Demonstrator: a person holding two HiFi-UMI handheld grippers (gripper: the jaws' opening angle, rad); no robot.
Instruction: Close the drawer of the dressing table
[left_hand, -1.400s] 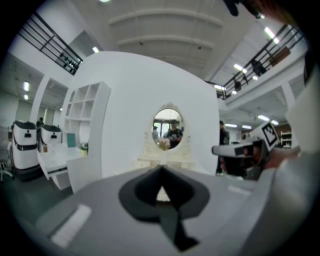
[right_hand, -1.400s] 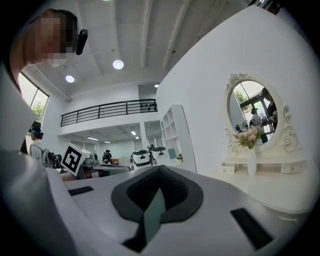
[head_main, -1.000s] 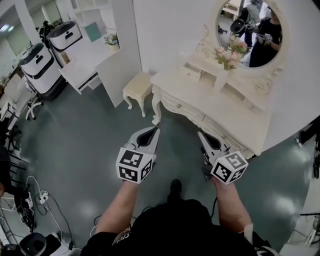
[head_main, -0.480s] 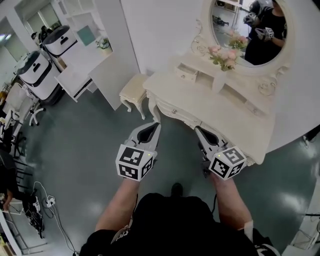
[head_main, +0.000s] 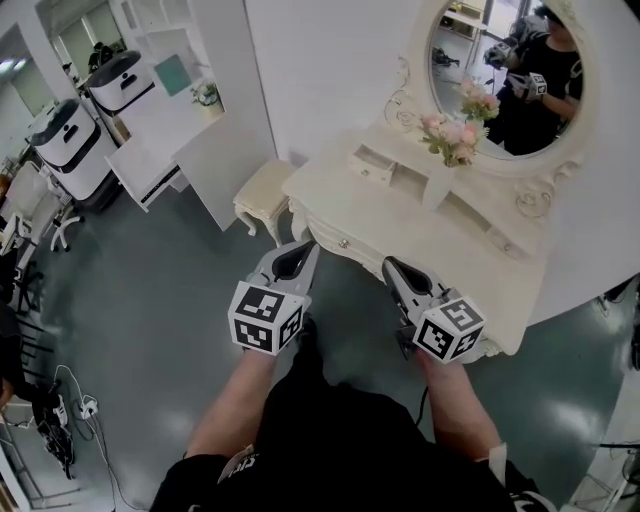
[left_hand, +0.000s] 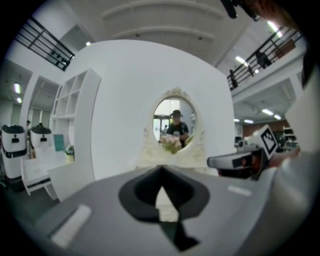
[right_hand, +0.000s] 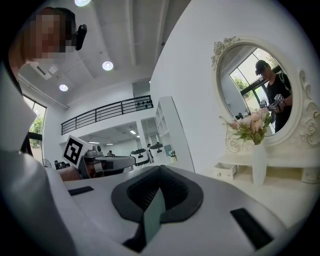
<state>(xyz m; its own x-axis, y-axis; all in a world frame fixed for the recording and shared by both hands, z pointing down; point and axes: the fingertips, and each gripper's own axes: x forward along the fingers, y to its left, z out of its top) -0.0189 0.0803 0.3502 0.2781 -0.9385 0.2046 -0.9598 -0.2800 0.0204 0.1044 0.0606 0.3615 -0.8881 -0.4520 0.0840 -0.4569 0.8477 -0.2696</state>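
Observation:
The cream dressing table (head_main: 470, 250) stands ahead against the wall, with an oval mirror (head_main: 500, 85) above it. On its raised top shelf a small drawer (head_main: 370, 163) is pulled out; the same drawer (right_hand: 223, 171) shows in the right gripper view beside the vase. My left gripper (head_main: 304, 248) is shut and empty, just short of the table's front left corner. My right gripper (head_main: 390, 264) is shut too, with nothing in it, near the front edge. In the left gripper view the left gripper (left_hand: 161, 169) points at the mirror. The right gripper (right_hand: 159, 170) shows its jaws meeting.
A vase of pink flowers (head_main: 450, 140) stands on the table top. A padded stool (head_main: 262, 190) sits left of the table. A white desk with shelves (head_main: 180, 110) and two white machines (head_main: 70, 130) are at the far left. Cables (head_main: 70, 410) lie on the grey floor.
Both grippers have moved forward, side by side, from over the open floor to the table's front edge. The table looks nearer. Both grippers stay shut.

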